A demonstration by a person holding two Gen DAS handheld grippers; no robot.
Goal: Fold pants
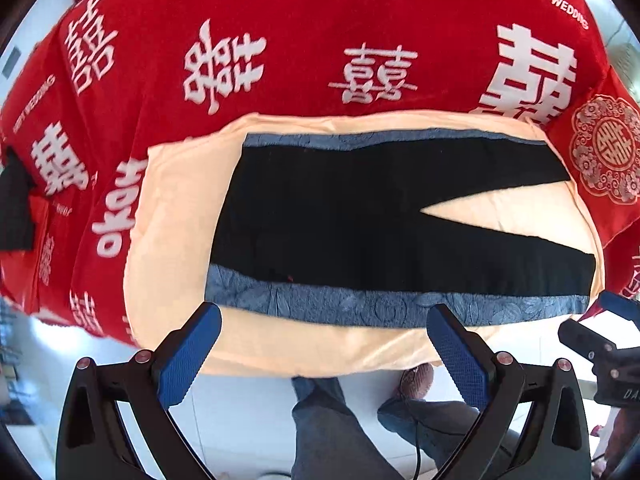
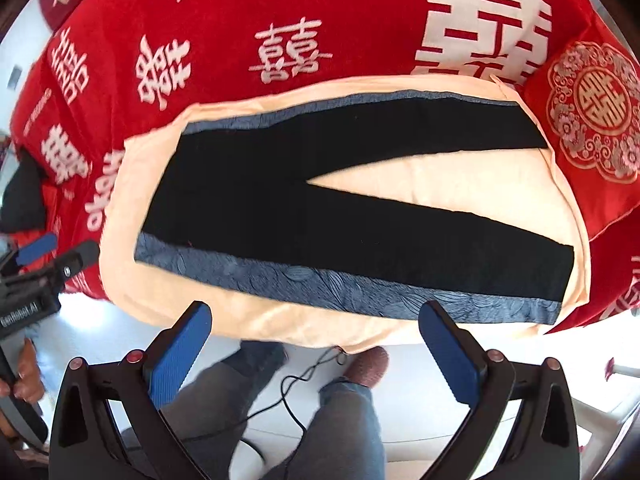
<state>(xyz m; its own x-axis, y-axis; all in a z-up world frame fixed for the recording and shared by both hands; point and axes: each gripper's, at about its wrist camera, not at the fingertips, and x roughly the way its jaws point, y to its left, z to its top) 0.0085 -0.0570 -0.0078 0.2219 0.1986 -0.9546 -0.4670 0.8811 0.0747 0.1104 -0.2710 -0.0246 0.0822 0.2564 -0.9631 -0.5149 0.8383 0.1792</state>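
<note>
Hovering with both sets of fingers spread wide and empty, left gripper and right gripper just short of the bed edge. Black pants spread flat on the peach cloth, waistband left, legs splayed right. Probably soft, light, floppy; best pinched at waistband corner and near-leg hem.

The red bedspread carries white print. At 12 o'clock in the left wrist view it reads "THE BIGDAY"; at 1 o'clock, "HAPPY WEDDING". White double-happiness characters are scattered over it. In the right wrist view, "THE BIG" shows at 11 o'clock, the rest cut off by the frame. A red cushion at 2 o'clock bears a round double-happiness emblem. At 9 o'clock in that view, the left gripper body reads "GenRobot.AI".
</note>
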